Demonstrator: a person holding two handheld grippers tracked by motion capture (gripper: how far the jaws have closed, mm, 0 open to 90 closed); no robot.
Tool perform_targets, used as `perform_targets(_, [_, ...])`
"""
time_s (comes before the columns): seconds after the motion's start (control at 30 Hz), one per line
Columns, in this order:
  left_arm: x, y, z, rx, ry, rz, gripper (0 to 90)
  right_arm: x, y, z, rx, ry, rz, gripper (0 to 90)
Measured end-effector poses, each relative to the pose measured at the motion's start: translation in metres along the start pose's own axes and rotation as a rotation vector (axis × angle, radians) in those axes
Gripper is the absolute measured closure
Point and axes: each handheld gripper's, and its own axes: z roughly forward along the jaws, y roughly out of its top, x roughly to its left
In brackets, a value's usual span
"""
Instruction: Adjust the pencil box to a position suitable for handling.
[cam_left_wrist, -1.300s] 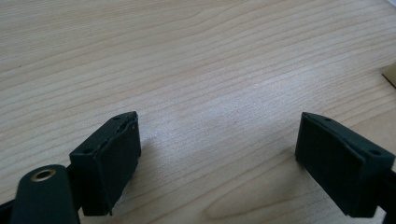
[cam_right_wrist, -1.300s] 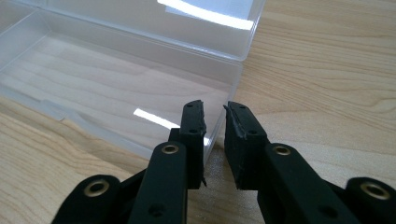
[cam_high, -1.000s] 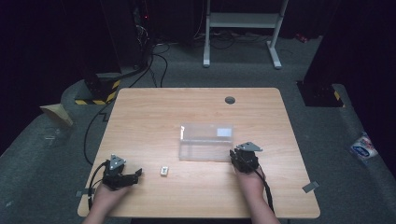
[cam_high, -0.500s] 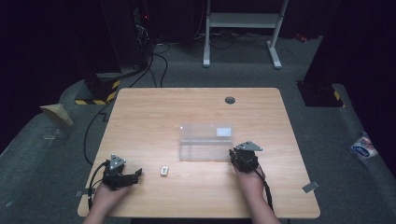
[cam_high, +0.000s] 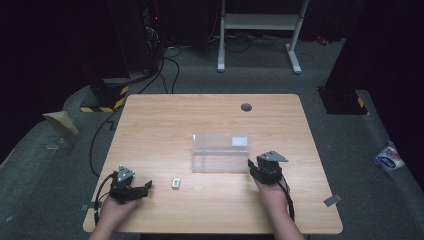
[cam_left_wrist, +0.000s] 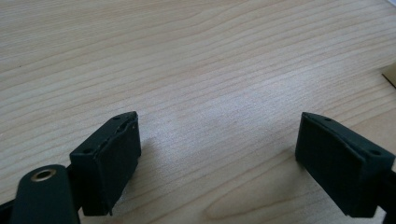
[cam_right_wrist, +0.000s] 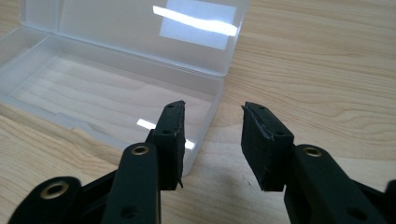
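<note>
A clear plastic box (cam_high: 220, 152) stands open in the middle of the wooden table (cam_high: 210, 115), its lid (cam_right_wrist: 140, 28) tipped up at the back and nothing inside. My right gripper (cam_high: 253, 167) is at the box's right end. In the right gripper view its jaws (cam_right_wrist: 212, 140) have just been opening and straddle the box's near right end wall (cam_right_wrist: 212, 109), with the pads off it. A small white object (cam_high: 175, 183) lies on the table between my hands. My left gripper (cam_high: 144, 188) rests near the front left corner, open wide (cam_left_wrist: 219, 154) over bare wood.
A dark round grommet (cam_high: 245, 107) sits near the table's far edge. On the floor beyond are cables (cam_high: 165, 65), a white metal frame (cam_high: 260, 22) and a yellow-black striped base (cam_high: 102, 102). A packet (cam_high: 389, 157) lies on the floor at the right.
</note>
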Motion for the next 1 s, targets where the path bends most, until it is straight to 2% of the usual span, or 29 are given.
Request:
perform_targets(0.33, [0.000, 0.000, 0.000, 0.001, 0.004, 0.007, 14.5, -0.020, -0.011, -0.013, 0.009, -0.018, 0.024, 48.7])
perform_targets(0.53, [0.000, 0.000, 0.000, 0.000, 0.002, 0.003, 14.6, -0.036, -0.026, -0.026, 0.018, -0.050, 0.033, 40.1])
perform_targets(0.63, [-0.001, 0.000, 0.000, 0.001, 0.000, -0.005, 14.6, -0.049, -0.039, -0.034, 0.060, -0.075, 0.012, 36.7])
perform_targets(0.67, [-0.001, 0.000, 0.000, 0.001, 0.000, -0.005, 14.6, -0.049, -0.039, -0.034, 0.060, -0.075, 0.012, 36.7])
perform_targets(0.77, [-0.001, -0.002, -0.002, -0.002, 0.007, -0.010, 15.5, -0.061, -0.053, -0.041, 0.094, -0.096, 0.007, 33.3])
perform_targets(0.87, [-0.001, -0.002, -0.002, -0.005, 0.011, -0.014, 16.0, -0.068, -0.058, -0.046, 0.097, -0.097, 0.029, 29.6])
perform_targets(1.0, [-0.002, -0.002, -0.002, -0.005, 0.014, -0.021, 16.1, -0.069, -0.058, -0.047, 0.105, -0.084, 0.018, 24.0])
